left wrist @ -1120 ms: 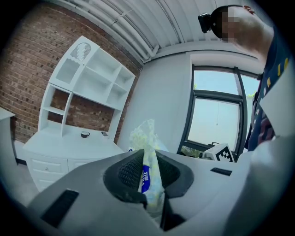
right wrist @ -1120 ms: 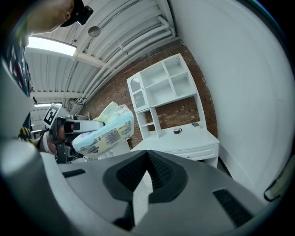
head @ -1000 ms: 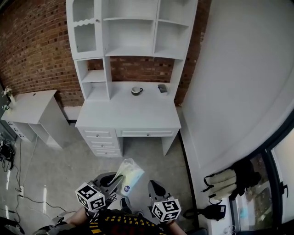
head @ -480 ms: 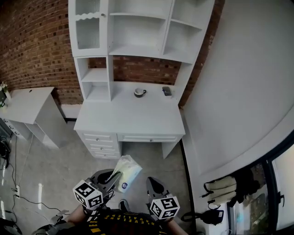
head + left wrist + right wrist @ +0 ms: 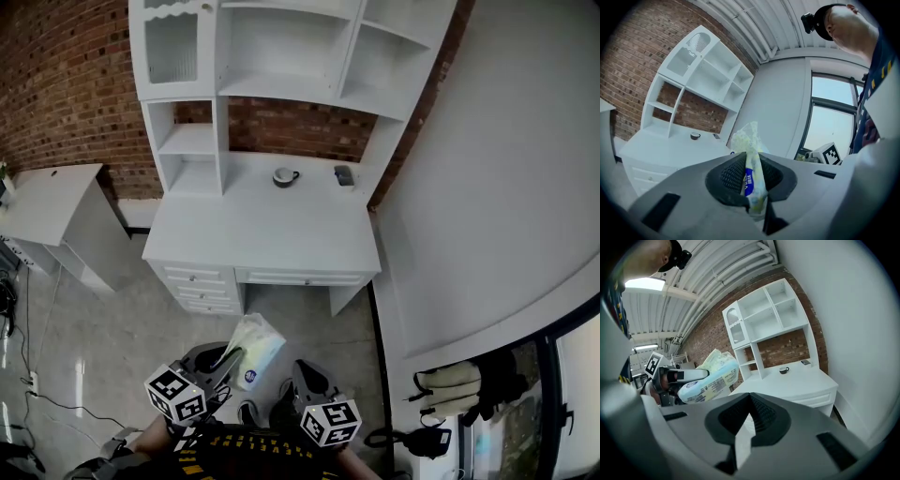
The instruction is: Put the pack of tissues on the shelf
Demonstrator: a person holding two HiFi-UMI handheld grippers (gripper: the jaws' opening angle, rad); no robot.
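Short of the white desk [image 5: 267, 239], on its drawer side and well apart from it, the left gripper [image 5: 230, 358] is clamped on one thin end of the pack of tissues [image 5: 255, 342]. The pack juts out beyond the jaws, tilted toward the desk. Just to its right, the right gripper [image 5: 302, 378] has its jaws closed together with nothing between them. The hutch shelves [image 5: 281, 89] rise over the desk's back edge, above a cup [image 5: 284, 175]. The pack looks light and soft, and its film wrap is squashed flat where the pads bite. It will likely give and sag rather than resist, and the glossy wrap could slip. A hold deeper across its body would seem surer than this pinch at the end.
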